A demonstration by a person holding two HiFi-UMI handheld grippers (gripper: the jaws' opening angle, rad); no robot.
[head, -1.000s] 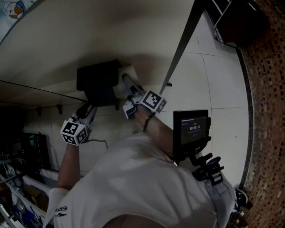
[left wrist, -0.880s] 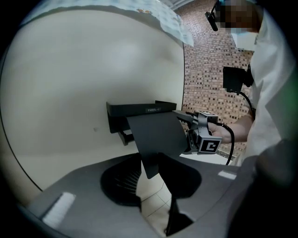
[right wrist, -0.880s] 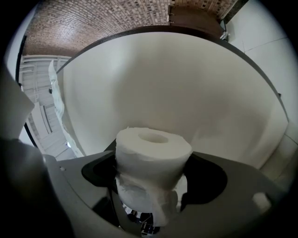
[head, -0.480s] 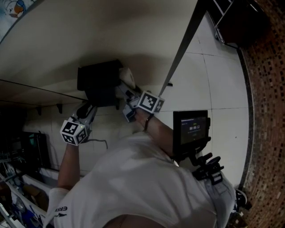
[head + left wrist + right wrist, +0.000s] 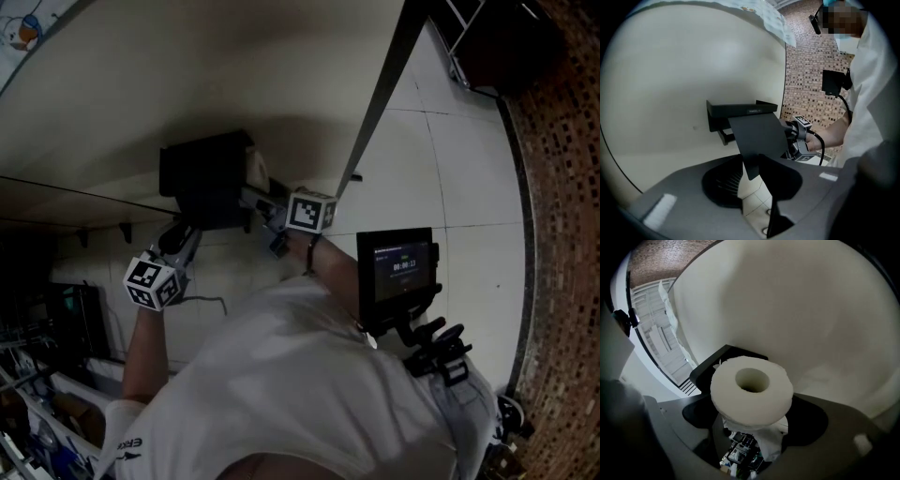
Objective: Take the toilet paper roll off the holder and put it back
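Note:
The white toilet paper roll (image 5: 751,390) sits between the jaws of my right gripper (image 5: 752,406), which is shut on it, the core hole facing the camera and a loose sheet hanging below. In the head view the roll (image 5: 255,169) is at the right end of the black wall holder (image 5: 202,173), with the right gripper (image 5: 270,195) just behind it. My left gripper (image 5: 181,236) is under the holder. Its jaws are closing on the lower corner of the holder's black cover flap (image 5: 759,136), which stands tilted away from the wall. The holder's spindle is hidden.
The holder hangs on a plain cream wall (image 5: 187,75). A dark slanted bar (image 5: 384,94) runs down close to the right gripper. A small lit screen (image 5: 398,270) is mounted at the person's chest. White floor tiles (image 5: 459,178) and a brick-patterned wall (image 5: 562,234) lie to the right.
The right gripper has carried the roll left and upward, up against the holder's end. The left gripper has stayed under the holder.

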